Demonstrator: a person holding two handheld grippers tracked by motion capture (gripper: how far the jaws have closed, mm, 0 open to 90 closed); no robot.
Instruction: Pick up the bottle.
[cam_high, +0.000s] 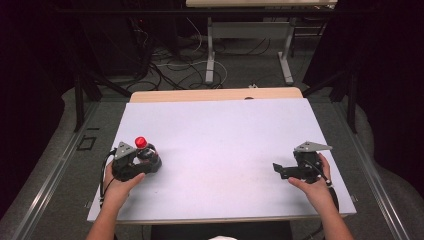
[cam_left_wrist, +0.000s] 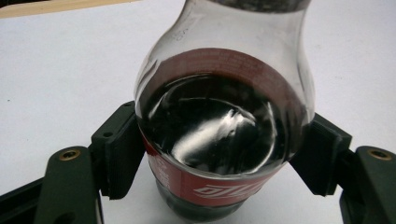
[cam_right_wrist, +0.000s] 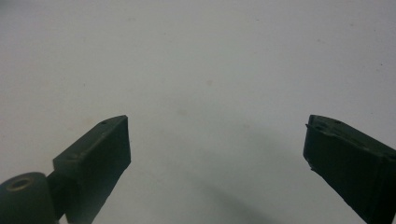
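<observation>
Now | left claw (cam_left_wrist: 219, 154) clamps cola bottle (cam_left_wrist: 219, 130); right claw (cam_right_wrist: 217, 154) gapes, holding nothing

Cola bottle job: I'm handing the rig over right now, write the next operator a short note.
Left gripper: shut on the cola bottle, pads on its labelled body; bottle upright on the white table, near left, red cap still on.
Right gripper: open, nothing between its jaws, resting over bare table at the near right.
Done: bottle gripped.
Left: probably bring the right gripper over to the cap; not begun.
</observation>
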